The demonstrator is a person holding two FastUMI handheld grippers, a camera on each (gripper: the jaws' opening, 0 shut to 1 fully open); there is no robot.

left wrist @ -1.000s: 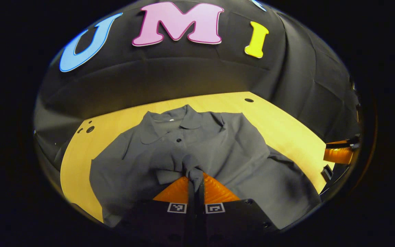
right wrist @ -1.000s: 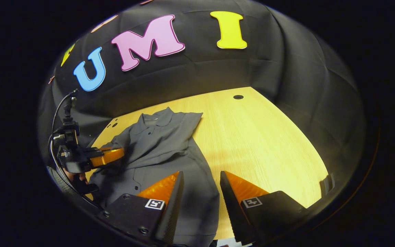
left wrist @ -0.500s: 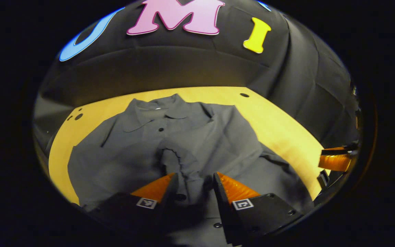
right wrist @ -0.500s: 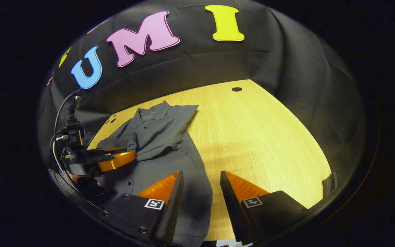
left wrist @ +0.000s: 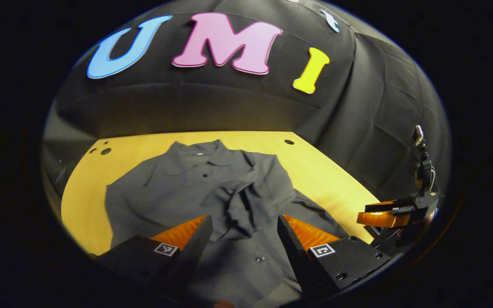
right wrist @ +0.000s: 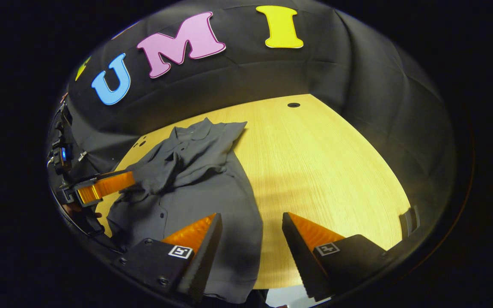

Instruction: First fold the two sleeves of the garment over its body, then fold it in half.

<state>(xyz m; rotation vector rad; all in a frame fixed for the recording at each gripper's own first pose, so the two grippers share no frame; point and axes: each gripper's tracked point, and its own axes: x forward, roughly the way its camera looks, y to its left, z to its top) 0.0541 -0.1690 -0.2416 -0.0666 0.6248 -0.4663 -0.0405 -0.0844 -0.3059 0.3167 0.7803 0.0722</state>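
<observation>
Jaws of both grippers gape empty over the gray garment [left wrist: 212, 192] on the counter [right wrist: 315, 162]; right gripper view shows bare counter beyond the garment's edge.

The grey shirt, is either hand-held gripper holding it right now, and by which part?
Nothing is held. The left hand-held gripper and the right hand-held gripper are both open above the grey shirt, gripping no part.

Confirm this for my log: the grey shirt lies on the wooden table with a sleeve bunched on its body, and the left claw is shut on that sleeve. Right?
Not quite. The left claw is open: the left gripper view shows its fingers spread apart above the sleeve, not pressing it. The rest holds: the grey shirt lies on the wooden table with that sleeve bunched on its body.
</observation>
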